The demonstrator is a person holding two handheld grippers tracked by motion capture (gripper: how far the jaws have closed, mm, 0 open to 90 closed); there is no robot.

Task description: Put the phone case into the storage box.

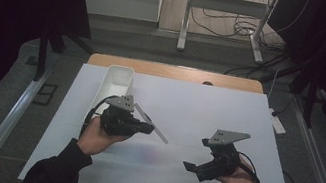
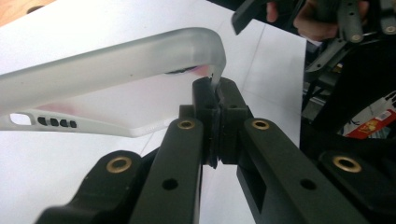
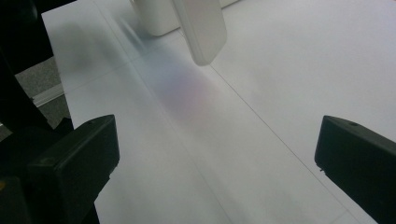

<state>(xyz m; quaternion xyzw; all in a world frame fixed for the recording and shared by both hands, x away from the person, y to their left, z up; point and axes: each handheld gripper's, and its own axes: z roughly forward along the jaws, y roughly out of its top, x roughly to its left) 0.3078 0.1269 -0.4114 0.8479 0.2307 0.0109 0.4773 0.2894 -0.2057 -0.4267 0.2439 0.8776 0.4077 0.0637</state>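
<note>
Left tool (image 2: 217,100) pinching frosted phone case (image 2: 107,60), far end cropped.

Left tool (image 1: 143,128): black body, matte plastic, grey three-cornered plate on top with small holes, black cable looping off the back. Up close in the left gripper view (image 2: 215,100), two black link arms with brass-coloured rivets, small round holes along them, blocky black tips.

Right tool (image 1: 190,168): same black build, grey three-cornered plate with dots, black cable trailing beside the hand. In the right gripper view (image 3: 217,158) its jaws are plain black blocks with squared corners, a tiny hole on the right one.

Person: dark long sleeves on both forearms, cuffs at the wrists, left hand (image 1: 94,136) and right hand (image 1: 239,181) bare, no gloves.
</note>
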